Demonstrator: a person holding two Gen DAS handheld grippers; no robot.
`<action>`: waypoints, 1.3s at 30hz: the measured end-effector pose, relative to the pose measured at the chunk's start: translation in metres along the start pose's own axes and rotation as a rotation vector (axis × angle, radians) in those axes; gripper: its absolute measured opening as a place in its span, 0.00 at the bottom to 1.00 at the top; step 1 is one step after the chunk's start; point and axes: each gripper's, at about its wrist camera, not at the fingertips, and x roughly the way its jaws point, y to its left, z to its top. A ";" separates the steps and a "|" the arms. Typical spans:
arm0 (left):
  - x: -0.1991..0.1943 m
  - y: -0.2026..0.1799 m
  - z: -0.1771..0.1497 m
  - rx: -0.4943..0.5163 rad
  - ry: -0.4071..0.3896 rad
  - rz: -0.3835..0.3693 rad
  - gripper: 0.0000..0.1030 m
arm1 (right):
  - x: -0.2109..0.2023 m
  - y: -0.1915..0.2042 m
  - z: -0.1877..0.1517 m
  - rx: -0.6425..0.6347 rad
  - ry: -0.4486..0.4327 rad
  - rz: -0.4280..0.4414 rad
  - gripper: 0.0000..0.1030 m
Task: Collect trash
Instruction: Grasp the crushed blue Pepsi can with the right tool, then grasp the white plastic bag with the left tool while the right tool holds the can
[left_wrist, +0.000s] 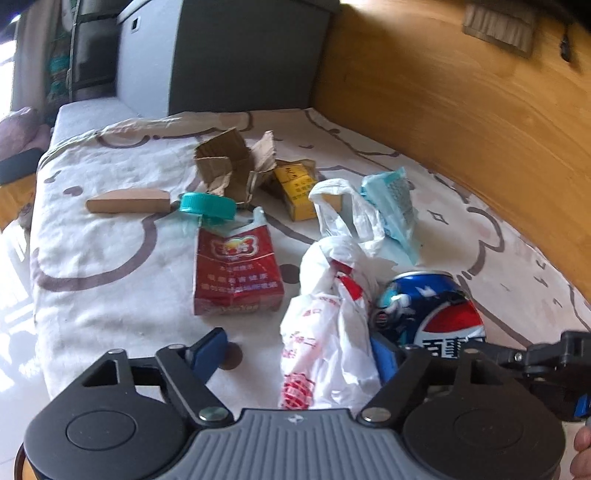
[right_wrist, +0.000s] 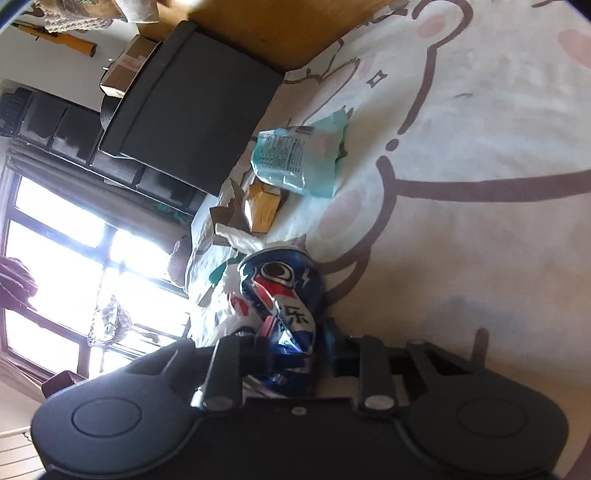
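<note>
i see trash scattered on a bed (left_wrist: 110, 236) with a cream sheet printed with brown cartoon outlines. my left claw (left_wrist: 297, 350) is open, its blue-padded fingers (left_wrist: 208, 350) spread on either side of a crumpled white plastic bag (left_wrist: 328, 332) with red print. the bag lies between them; i cannot tell if the pads touch it. just right of the bag lies a dented blue pepsi can (left_wrist: 432, 314), and my right claw (right_wrist: 295, 354) is closed around its lower end, the can (right_wrist: 284, 295) sticking out forward between the fingers. left of the bag sits a red cigarette pack (left_wrist: 236, 273), with a teal cap (left_wrist: 207, 206) just beyond it. farther back are torn cardboard (left_wrist: 229, 166), a yellow box (left_wrist: 295, 188) and a flat brown box (left_wrist: 127, 201). a light blue wrapper (left_wrist: 395, 210) lies right of the yellow box, near a wooden wall (left_wrist: 461, 110).
</note>
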 end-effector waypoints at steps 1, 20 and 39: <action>0.000 0.000 -0.001 0.012 -0.007 -0.007 0.71 | 0.001 0.002 0.000 -0.008 0.004 0.000 0.26; -0.020 0.019 0.000 0.039 0.010 -0.116 0.85 | 0.008 0.030 -0.008 -0.164 -0.004 -0.124 0.27; 0.011 -0.026 0.073 0.268 0.198 -0.056 0.58 | -0.010 0.012 -0.011 -0.131 -0.022 -0.086 0.28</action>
